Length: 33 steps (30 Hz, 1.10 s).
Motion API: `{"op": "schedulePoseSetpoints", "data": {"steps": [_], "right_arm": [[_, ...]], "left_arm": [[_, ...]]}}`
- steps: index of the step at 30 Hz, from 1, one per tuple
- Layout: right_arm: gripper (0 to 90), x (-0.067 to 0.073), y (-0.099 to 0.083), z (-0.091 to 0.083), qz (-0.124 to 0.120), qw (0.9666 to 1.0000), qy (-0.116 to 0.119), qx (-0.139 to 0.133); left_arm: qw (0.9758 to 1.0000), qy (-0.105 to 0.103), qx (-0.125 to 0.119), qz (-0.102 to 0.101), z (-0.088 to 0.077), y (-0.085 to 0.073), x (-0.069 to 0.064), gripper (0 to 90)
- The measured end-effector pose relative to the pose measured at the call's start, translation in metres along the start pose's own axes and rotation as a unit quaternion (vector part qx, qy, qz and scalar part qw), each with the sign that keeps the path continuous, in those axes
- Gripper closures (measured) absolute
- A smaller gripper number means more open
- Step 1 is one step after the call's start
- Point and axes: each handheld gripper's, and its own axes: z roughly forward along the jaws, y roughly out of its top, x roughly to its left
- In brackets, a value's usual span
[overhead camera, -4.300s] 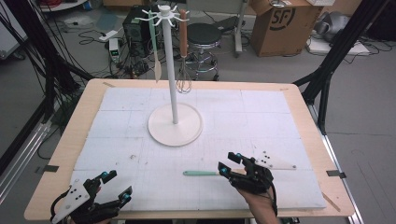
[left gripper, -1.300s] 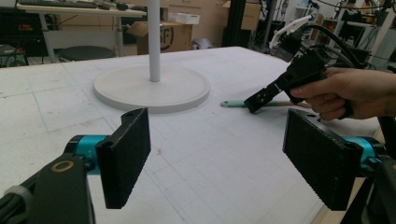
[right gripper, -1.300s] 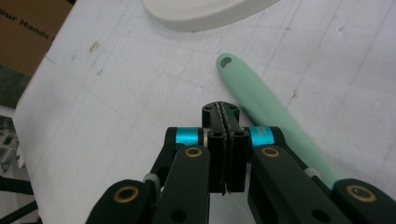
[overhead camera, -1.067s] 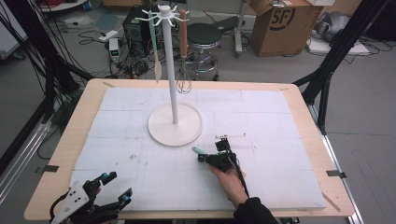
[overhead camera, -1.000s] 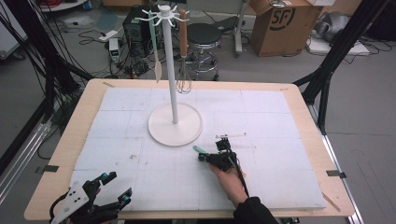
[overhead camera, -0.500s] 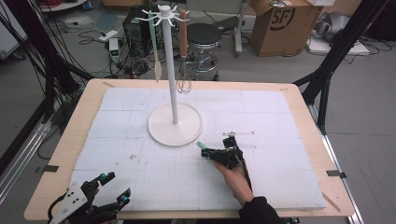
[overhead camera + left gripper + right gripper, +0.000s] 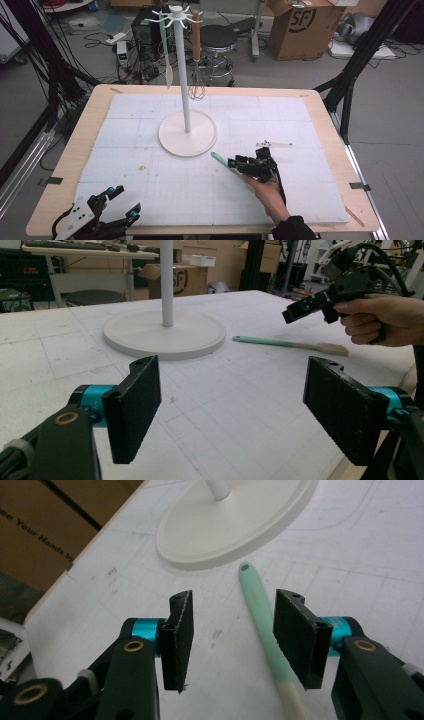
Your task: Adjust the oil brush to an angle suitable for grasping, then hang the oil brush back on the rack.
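With our right gripper [image 7: 235, 163] just opened over the green spatula [image 7: 260, 615] lying loose mid-frame beside the stand base [image 7: 187, 134], and our left gripper [image 7: 235, 405] agape, a regrasp could nudge it aside.

Grey floor [image 7: 390, 100], cardboard box [image 7: 300, 22], stool [image 7: 220, 37]

Right gripper [image 7: 239, 163], lower right of centre in the high view, jaws just been opening, nothing pinched between them. Left gripper [image 7: 122, 202] sits lower left, jaws spread wide.
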Motion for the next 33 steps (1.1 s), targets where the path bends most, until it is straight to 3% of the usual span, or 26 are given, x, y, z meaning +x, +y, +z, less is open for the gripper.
{"op": "schedulePoseSetpoints", "data": {"steps": [13, 19, 24, 29, 33], "right_arm": [[51.0, -0.01, -0.007, -0.008, -0.037, 0.9978, -0.021, 0.05], [55.1, -0.017, -0.012, -0.01, -0.022, 0.9977, -0.017, 0.062], [55.6, -0.017, -0.014, -0.007, -0.03, 0.9966, -0.012, 0.076], [57.7, -0.012, -0.016, 0.0, -0.057, 0.9928, -0.036, 0.099], [62.4, -0.011, -0.016, 0.001, -0.059, 0.9923, -0.045, 0.099]], "left_arm": [[1.0, -0.005, 0.001, 0.002, 0.004, 0.001, -0.001, 23.7], [1.0, -0.006, 0.001, 0.002, 0.005, 0.001, -0.001, 23.7], [1.0, -0.005, 0.001, 0.0, 0.005, 0.0, -0.001, 23.7], [1.0, -0.005, 0.001, 0.001, 0.005, 0.001, -0.001, 23.7], [1.0, -0.006, 0.002, 0.001, 0.005, 0.001, -0.001, 23.7]]}}
